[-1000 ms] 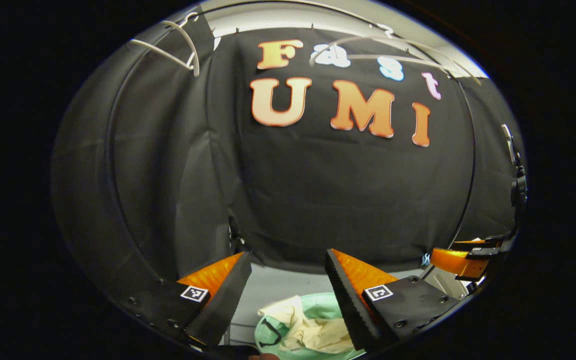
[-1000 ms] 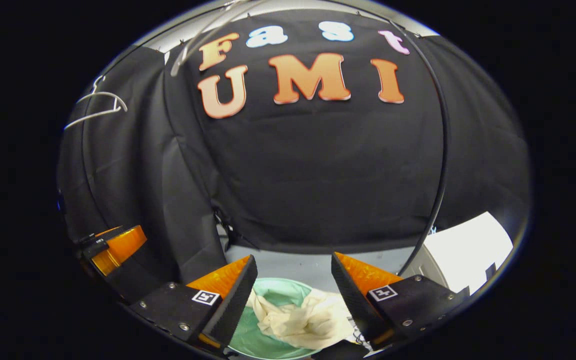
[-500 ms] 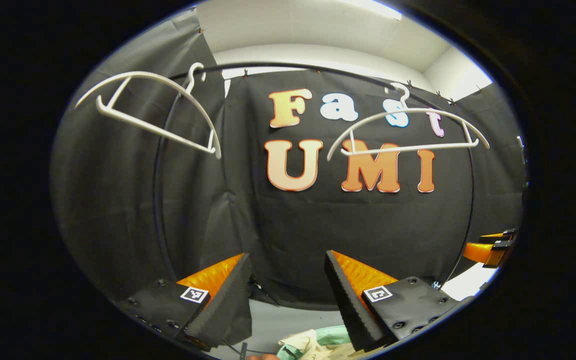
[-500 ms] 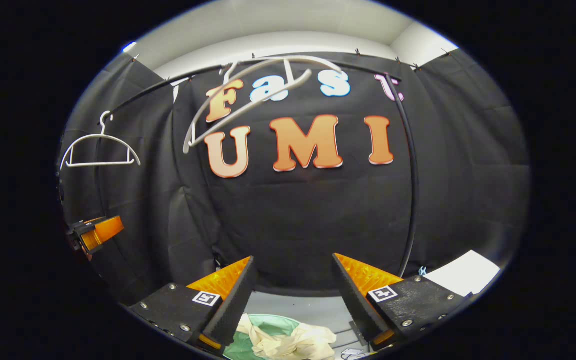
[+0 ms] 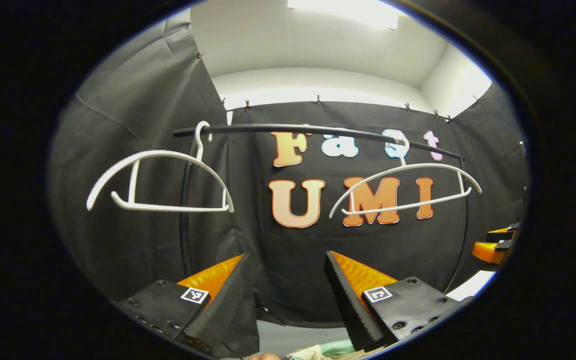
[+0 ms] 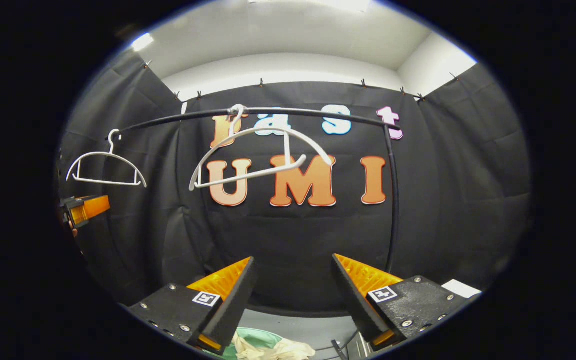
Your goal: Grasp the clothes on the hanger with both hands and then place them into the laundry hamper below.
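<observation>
Clothes (image 6: 273, 349): one cream, crumpled bundle, lying in one green hamper (image 6: 260, 339) low between the right gripper (image 6: 293, 285) fingers. Two bare white hangers (image 5: 160, 182) (image 5: 405, 187) on one black rail (image 5: 318, 131). Left gripper (image 5: 285, 280) and right both wide, holding nothing. Raised since a second ago; hamper now barely in view.

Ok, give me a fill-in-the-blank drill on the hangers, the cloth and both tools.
1. The black rail carries ____ white hangers, both bare.
2. The cream cloth lies in the ____ hamper below.
3. The right tool has its jaws ____, with nothing between them.
4. The left tool has its jaws ____ too.

Missing words: two; green; open; open
</observation>
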A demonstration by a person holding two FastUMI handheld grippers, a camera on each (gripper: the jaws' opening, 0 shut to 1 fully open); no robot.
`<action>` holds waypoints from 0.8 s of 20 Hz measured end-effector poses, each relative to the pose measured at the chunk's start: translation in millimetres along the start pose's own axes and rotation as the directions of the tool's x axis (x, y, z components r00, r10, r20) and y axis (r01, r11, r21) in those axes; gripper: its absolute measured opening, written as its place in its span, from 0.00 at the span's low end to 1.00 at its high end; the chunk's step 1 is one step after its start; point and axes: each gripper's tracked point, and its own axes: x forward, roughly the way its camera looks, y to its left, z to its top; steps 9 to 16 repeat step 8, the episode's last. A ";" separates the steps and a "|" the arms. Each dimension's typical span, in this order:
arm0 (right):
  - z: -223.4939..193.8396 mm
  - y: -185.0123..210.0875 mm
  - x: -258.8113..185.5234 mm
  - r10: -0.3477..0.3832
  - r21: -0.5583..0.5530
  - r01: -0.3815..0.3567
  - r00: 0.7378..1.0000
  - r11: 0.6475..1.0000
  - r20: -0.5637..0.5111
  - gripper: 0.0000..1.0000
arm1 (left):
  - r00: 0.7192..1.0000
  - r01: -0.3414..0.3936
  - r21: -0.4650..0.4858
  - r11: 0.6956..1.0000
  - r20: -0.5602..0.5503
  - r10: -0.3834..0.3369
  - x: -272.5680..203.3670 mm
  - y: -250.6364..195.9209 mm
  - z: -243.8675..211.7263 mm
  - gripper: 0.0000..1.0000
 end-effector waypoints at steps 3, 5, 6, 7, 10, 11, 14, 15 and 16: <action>2.5 -3.9 -4.0 0.013 0.013 -0.013 1.000 1.000 0.004 1.00 | 1.000 -0.001 0.007 1.000 0.010 0.001 -8.1 -3.5 5.4 0.94; 2.5 -7.2 -2.9 0.016 0.023 -0.016 1.000 1.000 0.002 1.00 | 1.000 0.005 -0.003 1.000 0.014 -0.005 -10.3 -7.5 5.9 0.96; 1.8 -8.8 -2.6 0.014 0.025 -0.014 1.000 1.000 0.001 1.00 | 1.000 0.007 -0.005 1.000 0.013 -0.007 -11.5 -9.3 5.8 0.96; -0.3 -10.4 -2.0 0.013 0.028 -0.013 1.000 1.000 -0.002 1.00 | 1.000 0.006 -0.005 1.000 0.012 -0.005 -12.3 -9.4 5.4 0.96; -2.5 -10.2 -1.8 0.012 0.032 -0.012 1.000 0.999 -0.006 1.00 | 1.000 0.008 -0.004 1.000 0.011 -0.008 -12.4 -10.7 4.6 0.96; -2.5 -10.2 -1.8 0.012 0.032 -0.012 1.000 0.999 -0.006 1.00 | 1.000 0.008 -0.004 1.000 0.011 -0.008 -12.4 -10.7 4.6 0.96; -2.5 -10.2 -1.8 0.012 0.032 -0.012 1.000 0.999 -0.006 1.00 | 1.000 0.008 -0.004 1.000 0.011 -0.008 -12.4 -10.7 4.6 0.96; -2.5 -10.2 -1.8 0.012 0.032 -0.012 1.000 0.999 -0.006 1.00 | 1.000 0.008 -0.004 1.000 0.011 -0.008 -12.4 -10.7 4.6 0.96; -2.5 -10.2 -1.8 0.012 0.032 -0.012 1.000 0.999 -0.006 1.00 | 1.000 0.008 -0.004 1.000 0.011 -0.008 -12.4 -10.7 4.6 0.96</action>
